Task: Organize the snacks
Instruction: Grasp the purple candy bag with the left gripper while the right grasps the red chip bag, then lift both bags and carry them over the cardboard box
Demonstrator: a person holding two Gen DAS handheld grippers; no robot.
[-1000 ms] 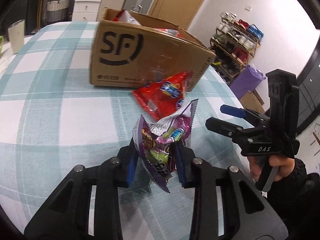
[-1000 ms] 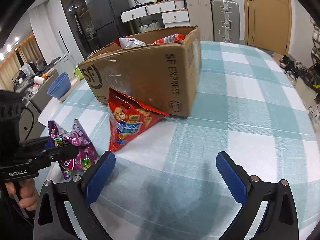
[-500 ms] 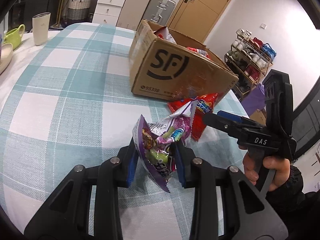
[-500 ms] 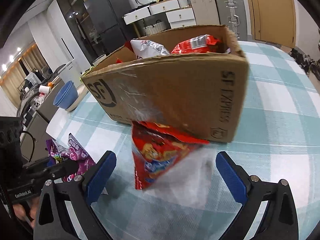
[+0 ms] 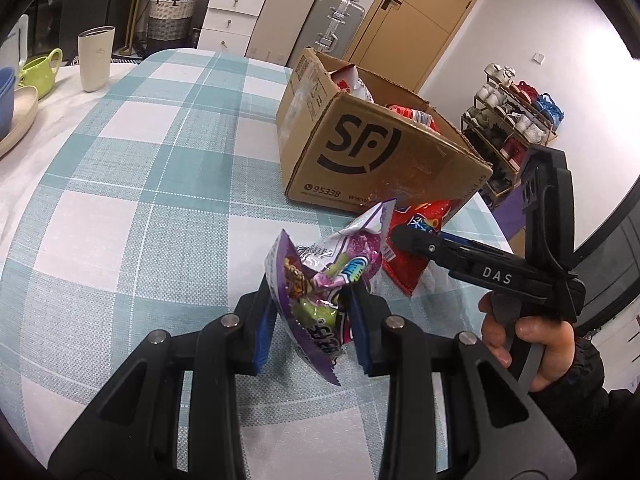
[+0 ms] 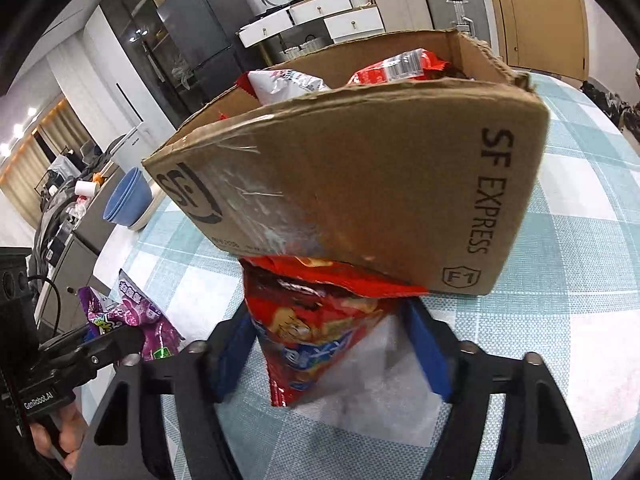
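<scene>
The left gripper [image 5: 312,320] pinches the purple bag [image 5: 320,280] above the table [image 5: 120,200]. The right gripper [image 6: 332,344] is closing around the red bag [image 6: 312,328], which lies against the box [image 6: 360,200]. Both bags appear light, crinkly and slippery; grip the pinched body, not the seam.

the box [image 6: 360,184] is matt brown cardboard, its rim torn rough, with shiny tape. both bags, purple [image 5: 320,280] and red [image 6: 312,328], are glossy crinkled foil. woven checked cloth covers the tabletop [image 5: 140,208].
</scene>
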